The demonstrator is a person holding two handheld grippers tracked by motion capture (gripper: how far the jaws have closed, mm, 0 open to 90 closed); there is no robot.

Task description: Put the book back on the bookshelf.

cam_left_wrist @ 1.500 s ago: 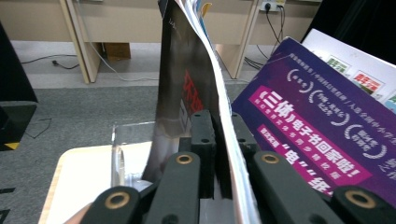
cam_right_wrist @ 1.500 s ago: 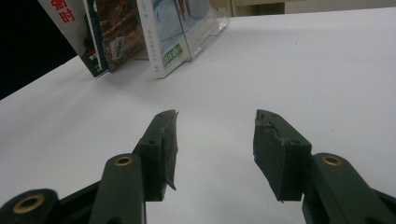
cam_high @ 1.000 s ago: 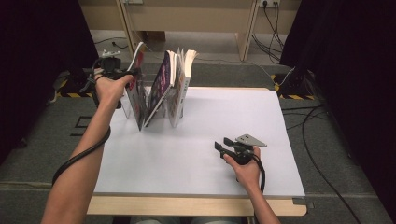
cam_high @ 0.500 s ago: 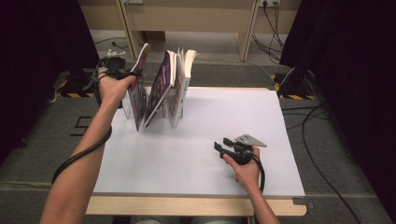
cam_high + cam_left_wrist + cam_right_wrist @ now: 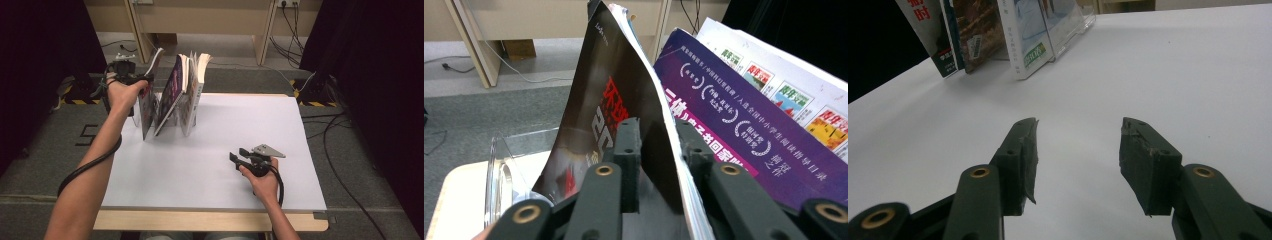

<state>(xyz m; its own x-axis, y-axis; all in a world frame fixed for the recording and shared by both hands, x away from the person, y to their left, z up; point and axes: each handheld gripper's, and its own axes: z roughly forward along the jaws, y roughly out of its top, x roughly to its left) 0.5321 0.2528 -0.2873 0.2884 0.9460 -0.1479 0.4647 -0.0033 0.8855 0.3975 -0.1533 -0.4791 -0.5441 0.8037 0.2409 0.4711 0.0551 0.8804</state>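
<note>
Clamping the dark magazine [image 5: 614,110] between its jaws, the left gripper [image 5: 145,80] holds it at the near-left end of a row of books standing in a clear acrylic rack [image 5: 504,160] at the table's [image 5: 240,120] far left; a purple-covered book [image 5: 744,130] leans just beside it. Resting low on the white tabletop — well apart from the rack — the right gripper [image 5: 1079,150] has its jaws spread wide, grasping nothing.

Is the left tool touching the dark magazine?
Touching. In the left gripper view, the left tool has its black jaws pressed on both sides of the thin dark red-lettered magazine.
</note>
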